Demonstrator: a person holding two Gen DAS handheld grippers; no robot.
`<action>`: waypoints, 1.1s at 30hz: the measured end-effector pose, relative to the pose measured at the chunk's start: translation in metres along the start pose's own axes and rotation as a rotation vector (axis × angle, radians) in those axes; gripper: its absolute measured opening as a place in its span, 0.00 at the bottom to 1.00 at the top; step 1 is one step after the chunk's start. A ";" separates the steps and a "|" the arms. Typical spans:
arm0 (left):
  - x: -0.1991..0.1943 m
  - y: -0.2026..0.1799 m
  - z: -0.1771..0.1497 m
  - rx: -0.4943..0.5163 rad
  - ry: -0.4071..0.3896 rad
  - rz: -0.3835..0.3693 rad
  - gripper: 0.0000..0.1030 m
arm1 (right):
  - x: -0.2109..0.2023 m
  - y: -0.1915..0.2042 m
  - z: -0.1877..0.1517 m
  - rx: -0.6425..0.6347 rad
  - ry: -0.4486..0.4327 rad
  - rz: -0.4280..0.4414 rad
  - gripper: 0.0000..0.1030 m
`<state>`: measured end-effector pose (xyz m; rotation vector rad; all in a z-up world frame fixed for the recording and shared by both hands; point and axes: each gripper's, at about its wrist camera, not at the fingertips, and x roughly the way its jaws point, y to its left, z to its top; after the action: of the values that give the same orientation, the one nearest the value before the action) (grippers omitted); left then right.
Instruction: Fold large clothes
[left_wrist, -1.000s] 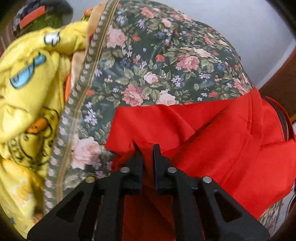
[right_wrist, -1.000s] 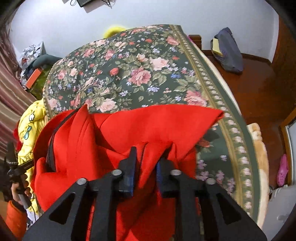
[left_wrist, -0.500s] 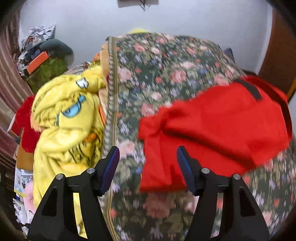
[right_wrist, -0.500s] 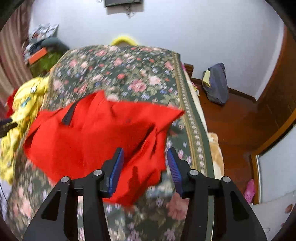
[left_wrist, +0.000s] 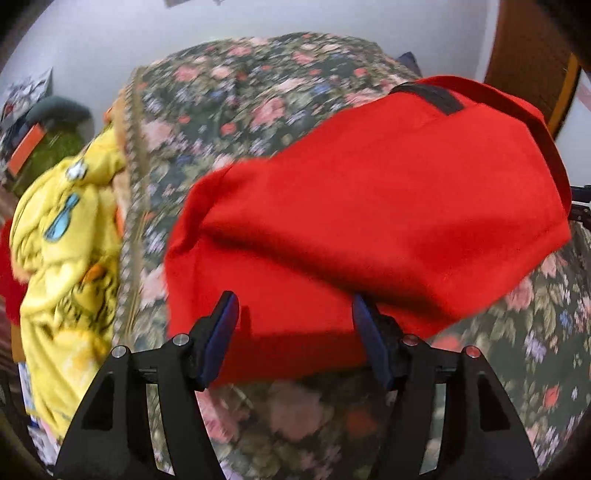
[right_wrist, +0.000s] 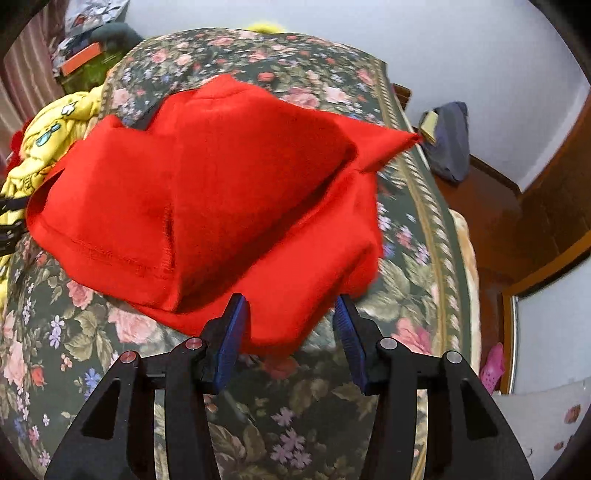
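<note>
A red garment (left_wrist: 369, 206) lies folded in a thick bundle on the floral bedspread (left_wrist: 258, 96); a black strip shows at its far edge. It also shows in the right wrist view (right_wrist: 207, 199). My left gripper (left_wrist: 295, 332) is open and empty, its jaws spread just in front of the garment's near left edge. My right gripper (right_wrist: 290, 325) is open and empty, its jaws spread at the garment's near right corner.
A yellow cartoon-print blanket (left_wrist: 62, 236) is heaped off the bed's left edge. A dark bag (right_wrist: 447, 140) lies on the wooden floor (right_wrist: 509, 229) to the right. Boxes and clutter (right_wrist: 88, 55) stand at the far left by the wall. A pink shoe (right_wrist: 493, 365) lies on the floor.
Both grippers were shut on the red garment a second ago. They have let go, opened wide and pulled back. The garment now rests folded on the bed.
</note>
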<state>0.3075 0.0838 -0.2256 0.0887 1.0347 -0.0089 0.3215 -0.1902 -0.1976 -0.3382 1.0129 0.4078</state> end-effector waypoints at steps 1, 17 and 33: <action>0.002 -0.004 0.007 0.010 -0.008 -0.002 0.62 | 0.001 0.003 0.003 -0.016 -0.005 0.004 0.44; 0.022 0.064 0.153 -0.312 -0.151 0.038 0.61 | 0.006 -0.060 0.127 0.293 -0.194 -0.019 0.44; 0.032 0.045 0.043 -0.149 0.036 -0.044 0.62 | 0.009 -0.003 0.073 0.129 -0.118 0.119 0.45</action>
<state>0.3631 0.1259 -0.2280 -0.0698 1.0694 0.0302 0.3815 -0.1586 -0.1698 -0.1364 0.9412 0.4618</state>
